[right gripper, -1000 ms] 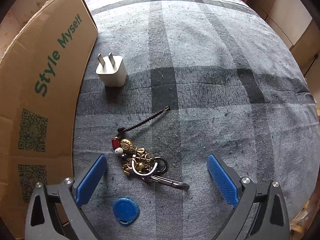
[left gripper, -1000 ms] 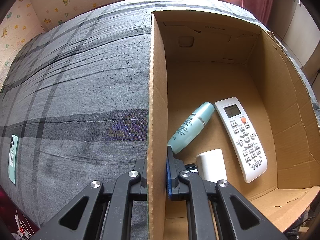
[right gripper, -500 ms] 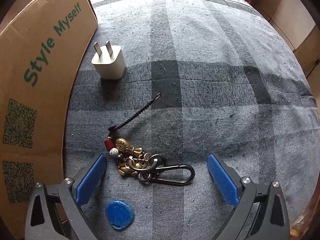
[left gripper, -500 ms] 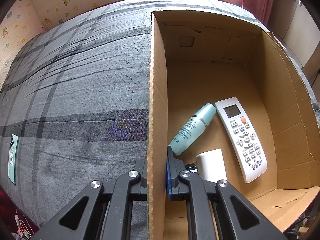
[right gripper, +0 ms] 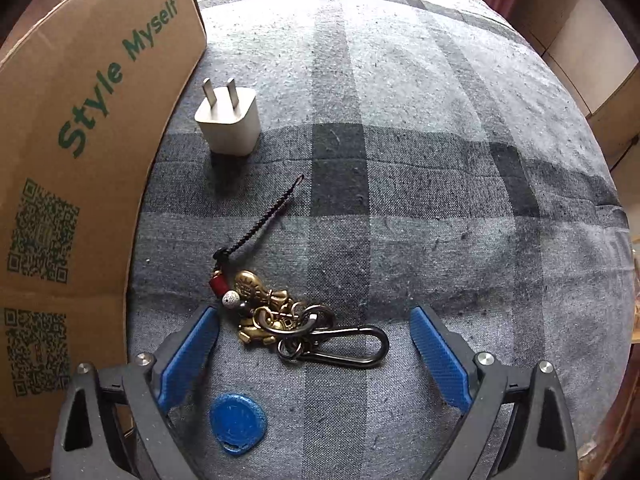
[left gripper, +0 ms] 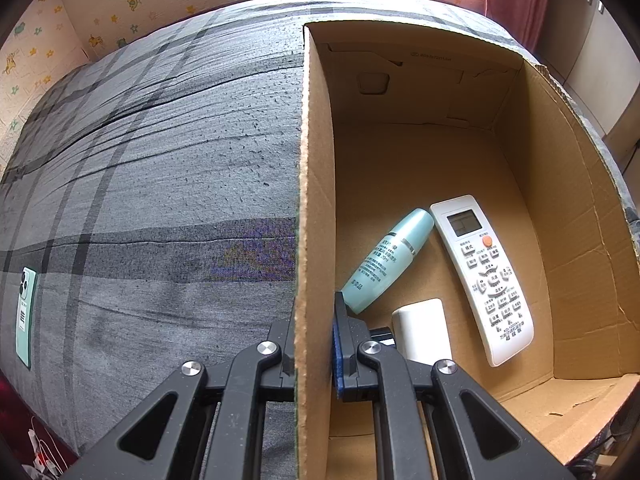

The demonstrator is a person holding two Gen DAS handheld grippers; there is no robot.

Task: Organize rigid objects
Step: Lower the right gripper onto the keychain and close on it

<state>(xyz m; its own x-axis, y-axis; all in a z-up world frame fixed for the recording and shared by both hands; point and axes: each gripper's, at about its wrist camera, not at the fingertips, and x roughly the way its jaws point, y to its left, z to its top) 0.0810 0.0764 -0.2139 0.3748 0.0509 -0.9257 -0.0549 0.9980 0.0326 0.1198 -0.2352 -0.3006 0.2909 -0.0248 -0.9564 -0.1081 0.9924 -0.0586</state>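
Observation:
My left gripper (left gripper: 314, 344) is shut on the left wall of an open cardboard box (left gripper: 314, 200). Inside the box lie a teal bottle (left gripper: 386, 260), a white remote (left gripper: 482, 276) and a white block (left gripper: 422, 330). My right gripper (right gripper: 314, 348) is open, its blue pads either side of a keychain (right gripper: 296, 320) with brass charms, a black cord and a carabiner, lying on the grey plaid cloth. A white plug adapter (right gripper: 230, 122) lies farther off, beside the box's outer wall (right gripper: 80, 168). A blue disc (right gripper: 238, 424) lies close under the gripper.
A teal phone (left gripper: 26, 316) lies on the cloth far left in the left wrist view. The plaid cloth (right gripper: 420, 160) stretches to the right of the keychain. Cardboard boxes stand beyond the cloth's right edge.
My right gripper has moved forward, so the keychain now lies between its open pads and the adapter looks closer. The keychain's carabiner has swung out to the right. The left gripper has not moved.

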